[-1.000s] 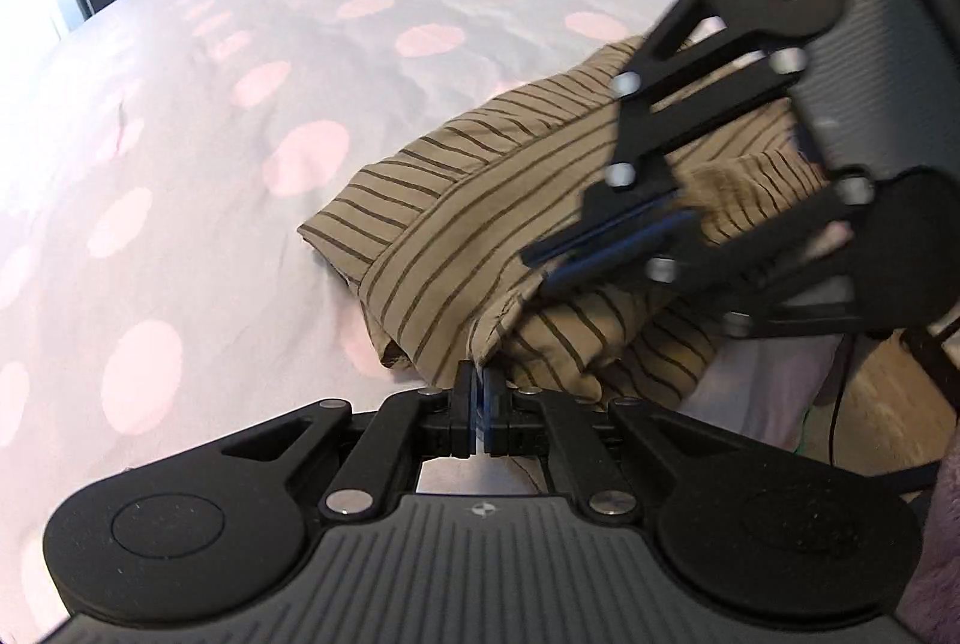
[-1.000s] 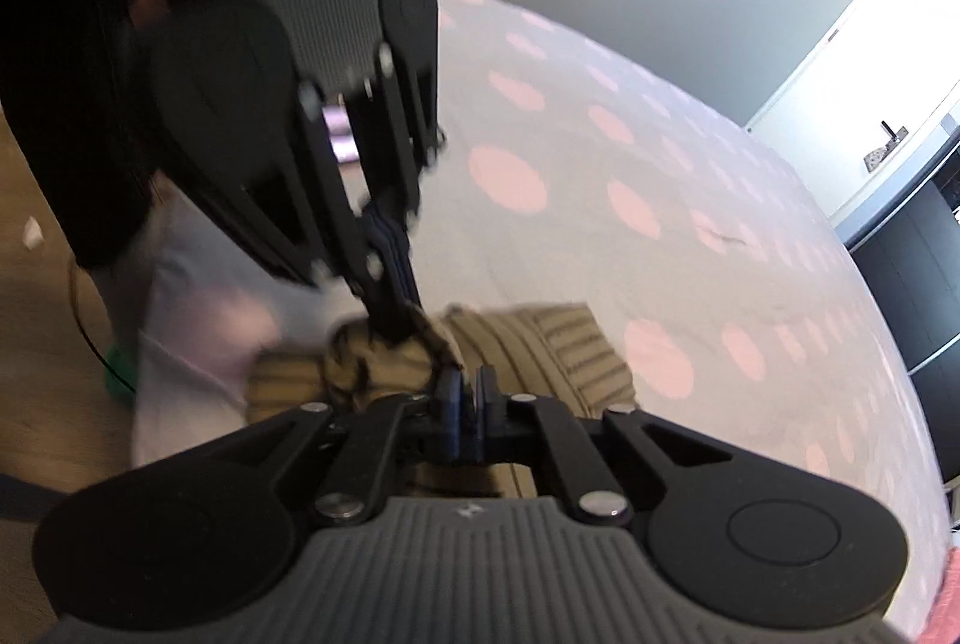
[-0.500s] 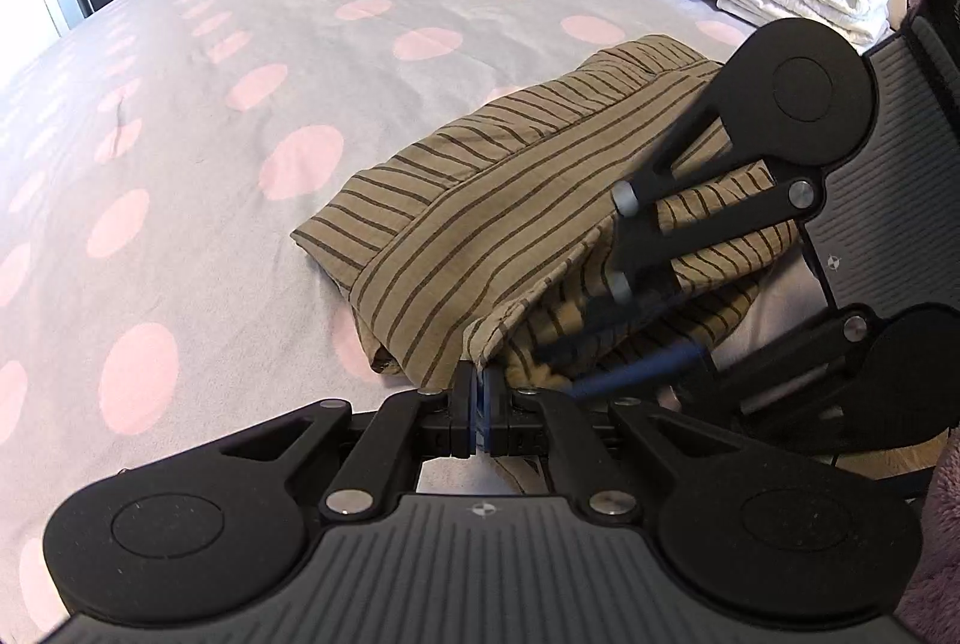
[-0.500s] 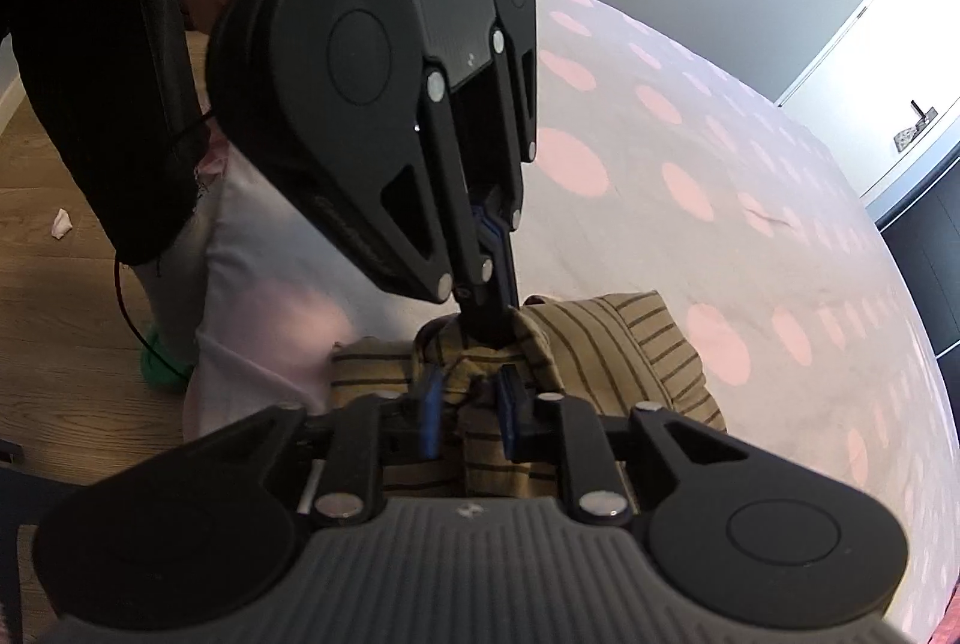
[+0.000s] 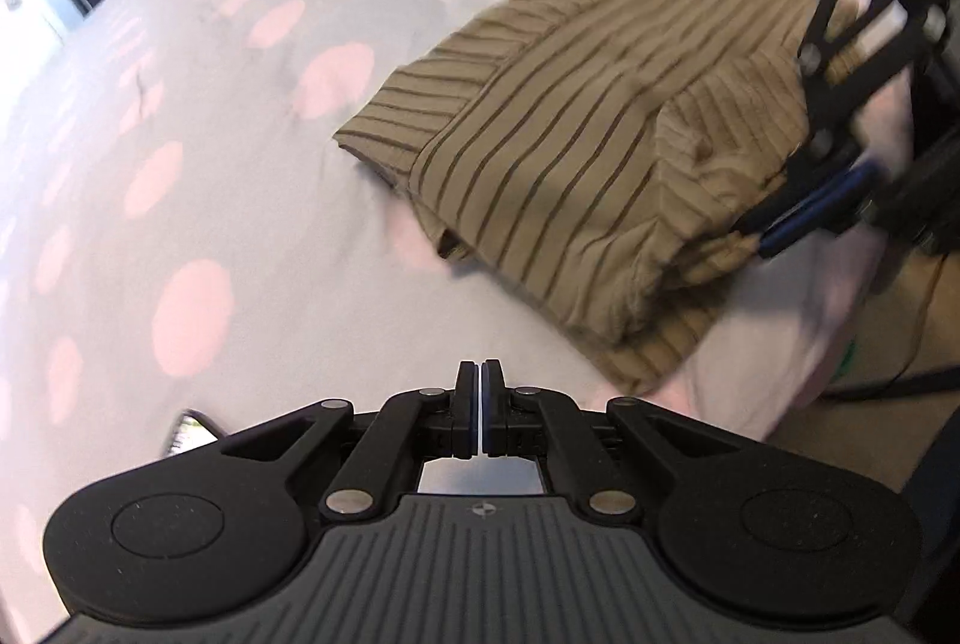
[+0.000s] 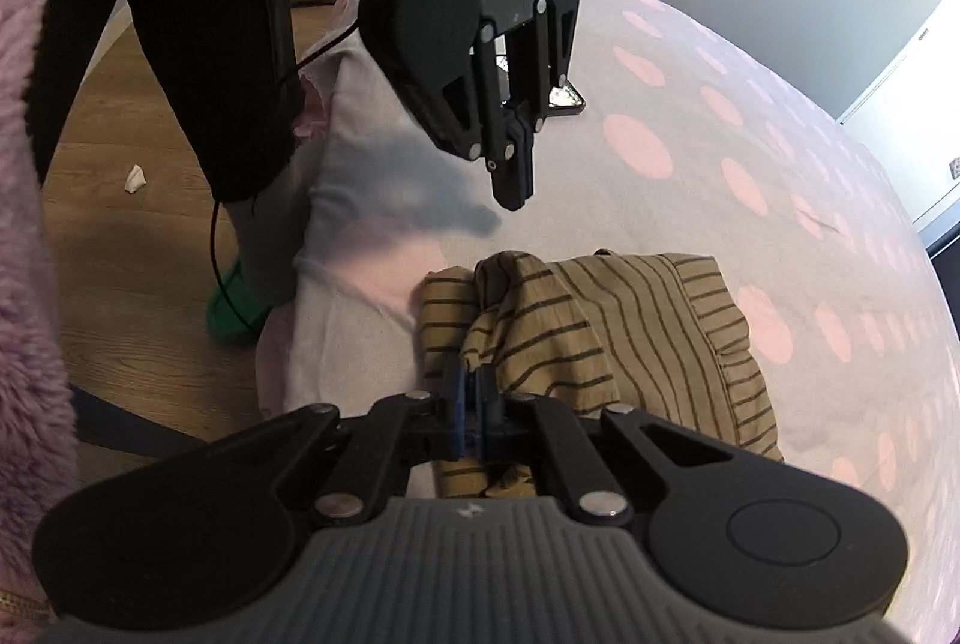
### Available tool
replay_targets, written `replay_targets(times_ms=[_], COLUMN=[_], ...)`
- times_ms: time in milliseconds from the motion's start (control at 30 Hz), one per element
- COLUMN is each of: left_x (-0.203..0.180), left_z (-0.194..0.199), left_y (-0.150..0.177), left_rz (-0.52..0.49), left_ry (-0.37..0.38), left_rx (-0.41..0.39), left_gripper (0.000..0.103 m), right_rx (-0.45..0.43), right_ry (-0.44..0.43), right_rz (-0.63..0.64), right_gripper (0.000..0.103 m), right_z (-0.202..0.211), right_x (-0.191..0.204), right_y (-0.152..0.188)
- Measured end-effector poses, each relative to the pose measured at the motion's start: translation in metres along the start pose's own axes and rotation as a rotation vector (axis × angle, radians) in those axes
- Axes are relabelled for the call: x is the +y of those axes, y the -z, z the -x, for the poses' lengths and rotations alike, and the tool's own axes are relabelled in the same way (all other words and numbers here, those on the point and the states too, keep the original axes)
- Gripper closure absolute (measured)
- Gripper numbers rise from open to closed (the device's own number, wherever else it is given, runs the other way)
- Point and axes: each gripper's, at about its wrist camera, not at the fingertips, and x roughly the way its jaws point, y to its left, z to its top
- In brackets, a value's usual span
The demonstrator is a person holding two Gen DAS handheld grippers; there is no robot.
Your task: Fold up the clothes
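A tan garment with dark stripes (image 5: 600, 134) lies folded in a loose heap near the bed's edge, also seen in the right wrist view (image 6: 630, 320). My left gripper (image 5: 480, 392) is shut with nothing in it and sits back from the garment's near corner. The right wrist view shows it (image 6: 513, 188) hanging over the sheet, apart from the cloth. My right gripper (image 6: 471, 395) is shut on a bunched fold of the garment at the side nearest the bed's edge. The left wrist view shows its blue pads (image 5: 810, 215) pressed on that fold.
The grey sheet with pink dots (image 5: 180, 164) spreads wide to the left and beyond the garment. The bed's edge and wooden floor (image 6: 150, 224) are close by, with a person's dark leg (image 6: 210, 14), a black cable and a small shiny flat object (image 6: 567, 95) on the sheet.
The left gripper has let go of the garment and pulled back from it, still shut. The right gripper, open half a second ago, has shut on the garment's edge.
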Motion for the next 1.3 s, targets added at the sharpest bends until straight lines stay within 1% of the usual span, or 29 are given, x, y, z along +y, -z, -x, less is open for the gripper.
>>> replay_targets(times_ms=[67, 100, 133, 167, 200, 267, 333, 400, 433, 467, 500, 533, 600, 667, 767, 800, 833, 900, 1000, 1100, 1167, 1200, 1233, 1300], left_x=[-0.002, -0.004, -0.009, -0.014, -0.021, -0.027, -0.033, -0.032, -0.03, -0.031, -0.031, -0.031, -0.031, -0.032, -0.031, -0.029, -0.028, -0.027, -0.027, -0.023, -0.017, -0.014, -0.012, -0.008], left_z=[0.014, 0.021, 0.026, 0.031, 0.033, 0.029, 0.024, 0.016, 0.012, 0.013, 0.014, 0.014, 0.016, 0.017, 0.016, 0.015, 0.013, 0.011, 0.011, 0.009, 0.005, 0.003, 0.005, 0.015], left_y=[0.0, 0.0, 0.0, 0.001, 0.0, -0.002, -0.004, -0.003, -0.003, -0.004, -0.004, -0.005, -0.006, -0.007, -0.006, -0.004, -0.004, -0.003, 0.0, 0.002, 0.005, 0.007, 0.007, 0.006], left_rz=[0.027, 0.04, 0.023, 0.004, -0.025, -0.041, -0.056, -0.022, -0.005, 0.001, 0.006, 0.011, 0.021, 0.032, 0.029, 0.032, 0.033, 0.034, 0.015, 0.005, 0.012, 0.016, 0.034, 0.068], left_ry=[0.041, 0.061, 0.072, 0.081, 0.085, 0.076, 0.066, 0.057, 0.053, 0.055, 0.058, 0.061, 0.067, 0.073, 0.068, 0.05, 0.042, 0.029, 0.022, 0.006, -0.045, -0.072, -0.073, -0.05], left_rx=[-0.055, -0.082, -0.095, -0.107, -0.117, -0.111, -0.104, -0.085, -0.075, -0.088, -0.102, -0.116, -0.145, -0.173, -0.148, -0.132, -0.125, -0.113, -0.091, -0.035, 0.0, 0.017, 0.006, -0.042], left_gripper=[0.103, 0.099, 0.094, 0.081, 0.074, 0.073, 0.073, 0.074, 0.077, 0.089, 0.094, 0.095, 0.101, 0.102, 0.103, 0.103, 0.103, 0.103, 0.103, 0.103, 0.103, 0.103, 0.103, 0.103], right_rx=[-0.012, -0.016, -0.02, -0.024, -0.029, -0.031, -0.034, -0.039, -0.041, -0.041, -0.042, -0.045, -0.056, -0.067, -0.071, -0.072, -0.077, -0.089, -0.09, -0.072, -0.065, -0.062, -0.062, -0.083], right_ry=[0.005, 0.006, 0.007, 0.009, 0.01, 0.011, 0.012, 0.013, 0.014, 0.016, 0.019, 0.025, 0.04, 0.053, 0.075, 0.077, 0.071, 0.032, -0.027, -0.048, -0.047, -0.052, -0.067, -0.078], right_rz=[-0.017, -0.019, -0.02, -0.022, -0.023, -0.014, -0.01, -0.013, -0.014, -0.013, -0.013, -0.016, -0.028, -0.047, -0.068, -0.075, -0.082, -0.093, -0.046, -0.02, -0.024, -0.026, -0.023, -0.012], right_gripper=[0.1, 0.1, 0.1, 0.099, 0.099, 0.099, 0.099, 0.099, 0.099, 0.099, 0.099, 0.1, 0.1, 0.1, 0.1, 0.1, 0.1, 0.1, 0.1, 0.099, 0.098, 0.092, 0.092, 0.091], right_z=[0.004, 0.006, 0.007, 0.009, 0.01, 0.009, 0.01, 0.006, 0.005, 0.005, 0.003, 0.001, 0.003, 0.007, 0.012, 0.014, 0.017, 0.02, 0.02, 0.016, 0.013, 0.012, 0.013, 0.019], right_x=[-0.003, -0.003, -0.003, -0.003, -0.003, -0.002, -0.001, -0.004, -0.005, -0.005, -0.006, -0.007, -0.011, -0.016, -0.025, -0.027, -0.03, -0.031, -0.02, -0.013, -0.012, -0.011, -0.01, -0.009], right_y=[0.003, 0.003, 0.004, 0.005, 0.006, 0.005, 0.004, 0.005, 0.005, 0.005, 0.005, 0.006, 0.005, 0.004, 0.004, 0.005, 0.005, 0.006, 0.005, 0.005, 0.006, 0.006, 0.006, 0.005])
